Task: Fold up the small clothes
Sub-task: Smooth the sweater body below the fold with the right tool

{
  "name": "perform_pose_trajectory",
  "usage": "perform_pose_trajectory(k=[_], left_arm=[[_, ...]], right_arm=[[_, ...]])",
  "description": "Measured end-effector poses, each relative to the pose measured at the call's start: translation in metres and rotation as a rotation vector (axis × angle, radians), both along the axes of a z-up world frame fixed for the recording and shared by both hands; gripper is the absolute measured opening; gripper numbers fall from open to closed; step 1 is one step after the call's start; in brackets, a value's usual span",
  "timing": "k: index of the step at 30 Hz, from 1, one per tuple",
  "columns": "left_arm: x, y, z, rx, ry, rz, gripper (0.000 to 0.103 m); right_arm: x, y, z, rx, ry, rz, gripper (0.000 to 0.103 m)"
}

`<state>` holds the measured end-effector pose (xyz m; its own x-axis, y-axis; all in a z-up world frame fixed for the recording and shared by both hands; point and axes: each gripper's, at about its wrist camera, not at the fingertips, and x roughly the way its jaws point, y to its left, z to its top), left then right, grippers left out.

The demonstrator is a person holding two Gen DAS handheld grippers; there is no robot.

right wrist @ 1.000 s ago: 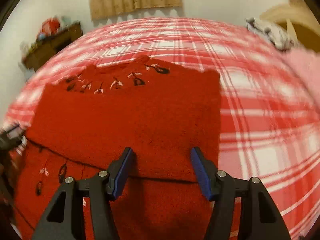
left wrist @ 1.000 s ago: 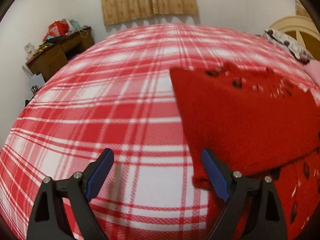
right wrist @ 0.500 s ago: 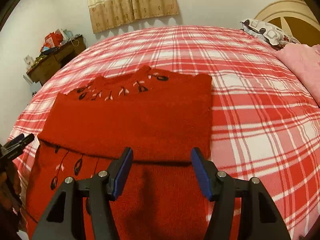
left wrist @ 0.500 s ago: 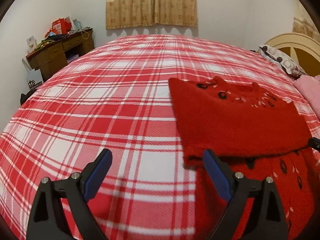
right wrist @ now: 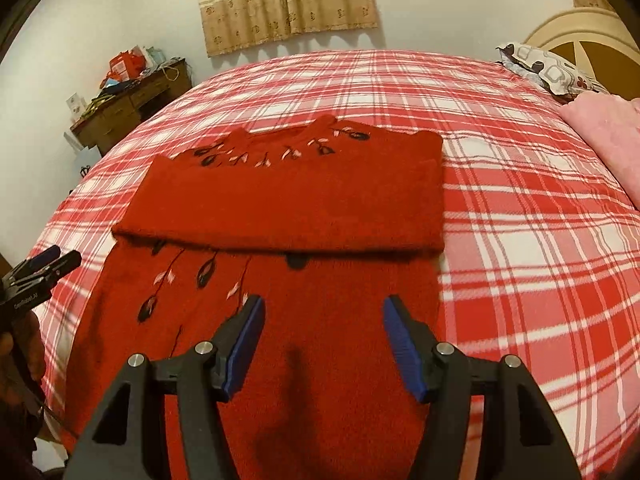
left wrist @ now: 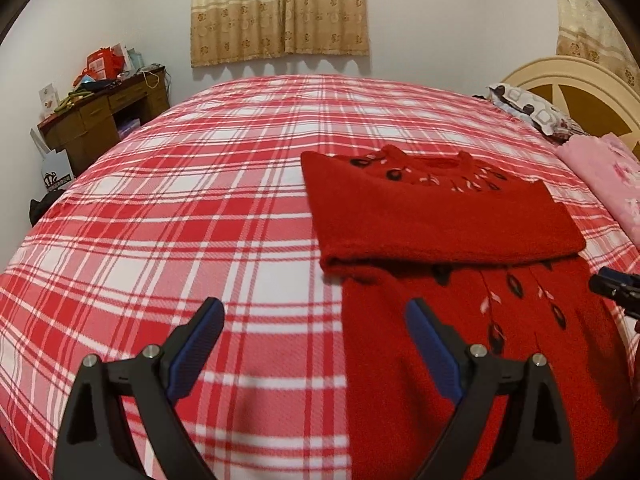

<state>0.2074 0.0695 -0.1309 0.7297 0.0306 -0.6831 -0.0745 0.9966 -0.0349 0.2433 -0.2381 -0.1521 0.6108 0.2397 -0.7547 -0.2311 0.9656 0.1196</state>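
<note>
1. Item: red knitted sweater [right wrist: 288, 200], small, with dark and pink leaf embroidery at the neckline and down the front. It lies flat on the plaid bedspread [left wrist: 180, 220], toward the headboard side of the bed's middle.
2. Condition: a folded band lies crosswise over the chest, its folded edge facing the grippers; the lower body stays a single exposed panel running toward the near edge of the bed.
3. Handling, as judged: light, soft and floppy, fuzzy enough not to slip. It will sag and crease if lifted by one point, so a pinch at each near hem corner, one per gripper, looks best.
4. Orientation: neckline points away toward the curtain [left wrist: 280, 8], hem toward the onlooker. Long axis runs neck to hem, along both grippers' line of sight.
5. Left gripper [left wrist: 314, 344]: jaws wide apart and empty, poised over the sweater's left edge, one finger above bare bedspread.
6. Right gripper [right wrist: 322, 344]: jaws parted about halfway, nothing gripped, poised above the lower panel.
</note>
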Motion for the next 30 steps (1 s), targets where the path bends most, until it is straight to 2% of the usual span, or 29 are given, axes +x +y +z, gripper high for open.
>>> perform_pose_trajectory(k=[6,25,30], left_arm=[[-0.019,-0.003,0.000,0.003,0.000,-0.017,0.094],[-0.089,-0.021,-0.023,0.017,0.075,-0.111,0.094],[-0.100,-0.028,-0.026,-0.007,0.104,-0.152,0.094]], right_arm=[[-0.022,0.000,-0.008,-0.005,0.017,0.005,0.063],[-0.094,0.005,-0.023,-0.024,0.068,0.036,0.063],[-0.108,0.003,-0.024,-0.016,0.073,0.024,0.063]])
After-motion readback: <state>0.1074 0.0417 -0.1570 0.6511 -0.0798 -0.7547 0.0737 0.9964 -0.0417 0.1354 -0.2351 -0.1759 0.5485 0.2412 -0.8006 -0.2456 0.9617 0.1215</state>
